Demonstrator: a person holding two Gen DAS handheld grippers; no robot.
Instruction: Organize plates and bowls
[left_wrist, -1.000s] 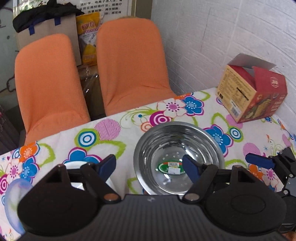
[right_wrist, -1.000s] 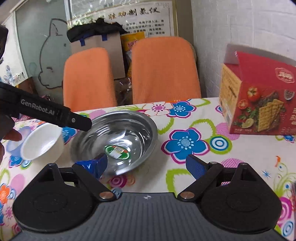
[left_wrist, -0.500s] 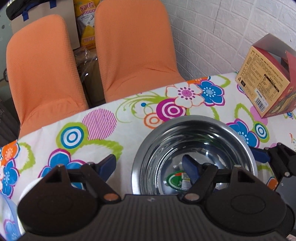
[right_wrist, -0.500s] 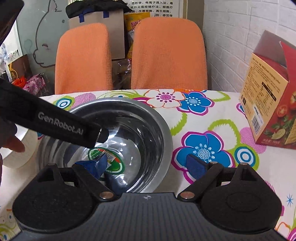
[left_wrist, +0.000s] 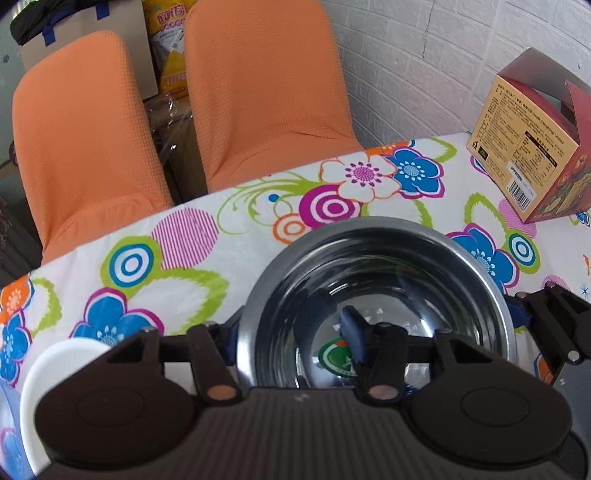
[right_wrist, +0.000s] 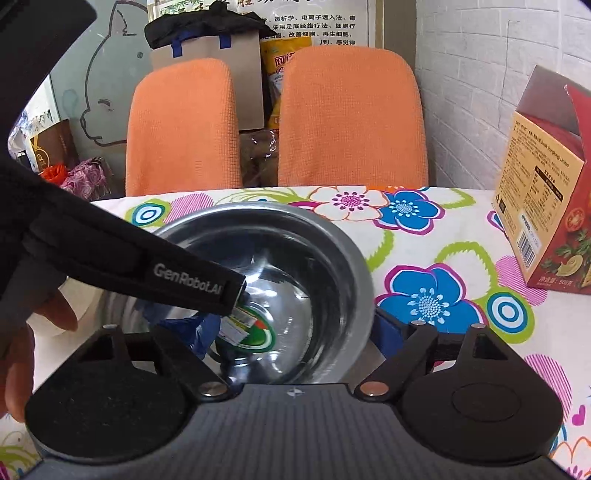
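Note:
A steel bowl (left_wrist: 388, 258) with a green sticker in its bottom sits on the flowered tablecloth (left_wrist: 177, 258). My left gripper (left_wrist: 291, 336) is open and straddles the bowl's left rim, one finger outside and one inside. In the right wrist view the same steel bowl (right_wrist: 295, 251) has my right gripper (right_wrist: 291, 332) open astride its right rim, the left finger inside and the right one outside. A small white bowl (left_wrist: 55, 369) stands just left of the steel one; in the right wrist view the left gripper's body mostly hides it.
A red and tan cracker box (left_wrist: 528, 155) stands at the table's right, near the white brick wall. Two orange chairs (left_wrist: 258, 92) are pushed in at the far edge. A hand (right_wrist: 22, 350) holds the left gripper.
Both grippers have come forward and down onto the steel bowl, from in front of it to astride its opposite rims. Their fingers stand slightly closer together.

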